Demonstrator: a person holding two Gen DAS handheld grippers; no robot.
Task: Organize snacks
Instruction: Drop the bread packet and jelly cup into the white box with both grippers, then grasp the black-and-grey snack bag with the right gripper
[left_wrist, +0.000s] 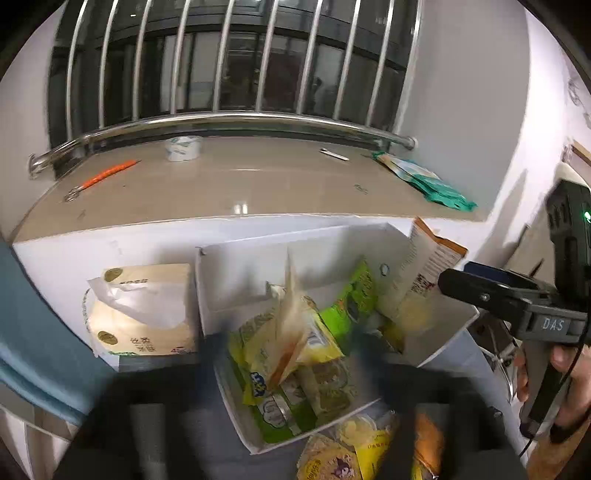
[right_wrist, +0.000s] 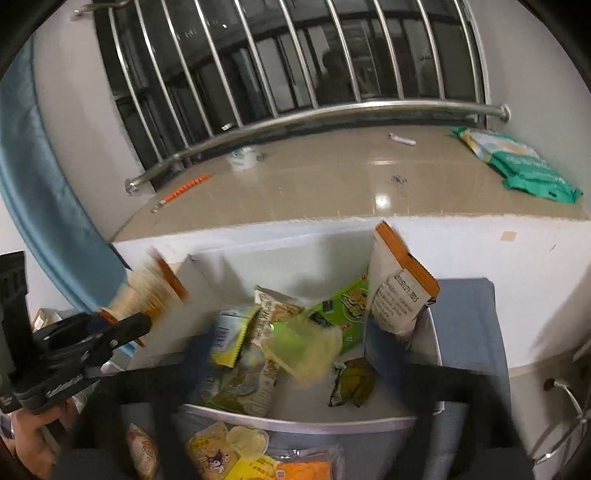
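The snacks sit heaped in an open white box (left_wrist: 236, 280) that stands on a grey-blue cushion (right_wrist: 465, 332), its far wall against the white wall under a window sill (left_wrist: 229, 184). A white packet with orange edges (right_wrist: 399, 291) leans upright in the box's far right corner, and a bright green packet (right_wrist: 347, 306) lies just beside it. More loose snacks (right_wrist: 229, 450) lie on the cushion just outside the box's near wall.

The left gripper (left_wrist: 286, 350) hangs over the near left part of the box with its fingers (left_wrist: 207, 354) spread wide. A blurred cream and orange packet (left_wrist: 291, 321) stands on end between them, and neither pad presses on it. The right gripper (right_wrist: 284, 350) hangs over the middle of the box, its fingers (right_wrist: 376, 343) likewise wide apart. A blurred yellow-green packet (right_wrist: 306, 347) is between them, free of both pads. A hand (left_wrist: 565, 373) grasps the right gripper's handle.

A tissue pack (left_wrist: 142, 310) rests just beyond the box's left wall. On the sill lie an orange pen-like stick (left_wrist: 107, 175) near the left end, a small white roll (left_wrist: 183, 147) by the steel rail (left_wrist: 236, 120), and a green and white pouch (left_wrist: 424, 177) at the right end. A blue curtain (right_wrist: 44, 206) hangs to the left.
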